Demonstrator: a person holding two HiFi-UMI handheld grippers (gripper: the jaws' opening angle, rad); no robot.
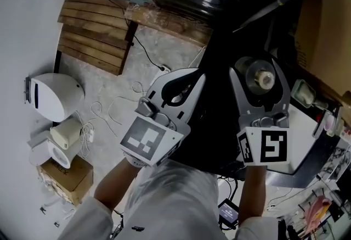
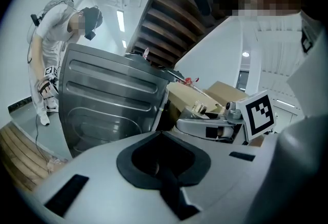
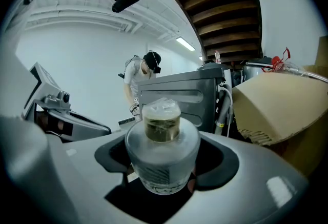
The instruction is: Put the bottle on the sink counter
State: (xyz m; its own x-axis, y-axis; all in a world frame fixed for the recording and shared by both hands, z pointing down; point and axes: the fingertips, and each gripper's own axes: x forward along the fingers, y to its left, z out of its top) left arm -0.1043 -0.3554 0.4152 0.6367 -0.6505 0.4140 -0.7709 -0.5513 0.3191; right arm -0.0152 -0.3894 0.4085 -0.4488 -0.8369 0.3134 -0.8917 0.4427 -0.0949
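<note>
A clear bottle with a pale cap sits between the jaws of my right gripper, which is shut on its body. In the head view the bottle shows from above, cap up, inside the right gripper. My left gripper hangs beside it to the left, shut with nothing in it; its jaws meet in the left gripper view. A tall stainless steel unit stands ahead of both grippers and also shows in the right gripper view.
A wooden slatted platform, a white appliance, a cardboard box and loose cables lie on the floor at the left. A big cardboard box stands at the right. A person in white bends behind the steel unit.
</note>
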